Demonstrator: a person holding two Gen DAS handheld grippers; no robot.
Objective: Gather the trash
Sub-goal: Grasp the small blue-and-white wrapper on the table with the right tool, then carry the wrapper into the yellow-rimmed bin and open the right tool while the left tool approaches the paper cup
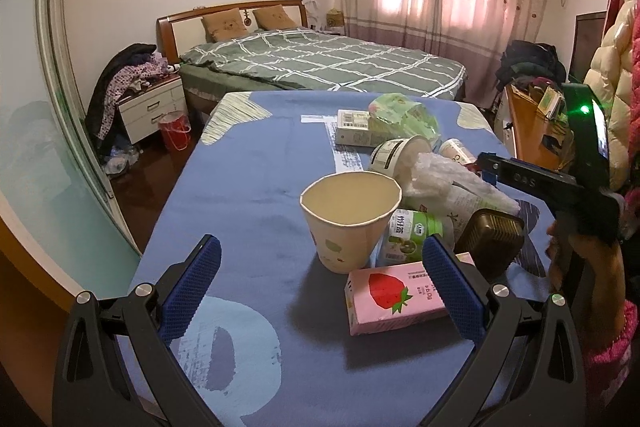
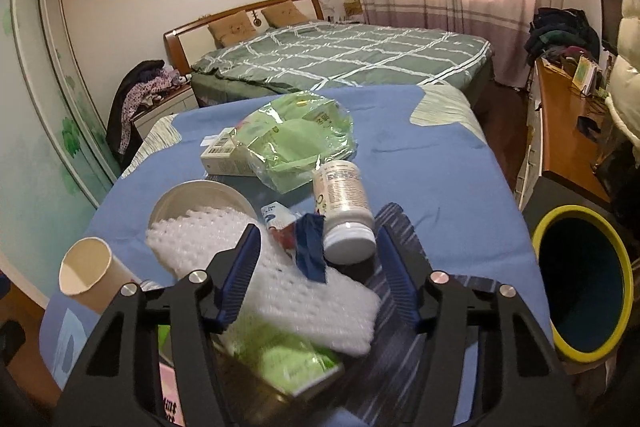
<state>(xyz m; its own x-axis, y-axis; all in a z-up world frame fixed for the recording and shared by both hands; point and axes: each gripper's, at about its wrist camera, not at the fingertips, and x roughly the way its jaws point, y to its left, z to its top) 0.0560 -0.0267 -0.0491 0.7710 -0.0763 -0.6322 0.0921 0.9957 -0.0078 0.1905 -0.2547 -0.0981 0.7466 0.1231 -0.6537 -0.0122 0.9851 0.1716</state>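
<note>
Landmark: paper cup (image 1: 349, 223), upright on the blue-clothed desk (image 1: 248, 187), mouth open, empty.

Left tongs (image 1: 320, 287): spread wide, nothing between the pads. Cup sits just ahead of the gap, not touched. Pink strawberry carton (image 1: 394, 297) lies flat right of the cup, under the right-side finger (image 1: 452, 287); contact there I cannot tell.

Trash pile is all right of and behind the cup: green-label carton (image 1: 412, 237) just beside its base, bubble wrap (image 1: 444, 183) behind that, tub (image 1: 394, 155) lying on its side further back, green plastic bag (image 1: 400, 115) and flat box (image 1: 352, 127) furthest back. Dark brown container (image 1: 494, 239) right of the cup, near the desk's right edge.

Right tongs (image 2: 318, 267): partly open, pads gripping nothing. White pill bottle (image 2: 346, 211) on its side and a blue scrap (image 2: 310, 247) lie just ahead, between the fingers; bubble wrap passes under the left finger. Frame is motion-blurred low down.

Open room: desk left of the cup and in front of it is bare cloth right up to the left edge. Far edge, behind the cup, butts close to the bed (image 1: 320, 63). Bin (image 2: 582, 283), yellow rim, dark inside, stands off the desk's right edge, mouth tilted toward the camera.
</note>
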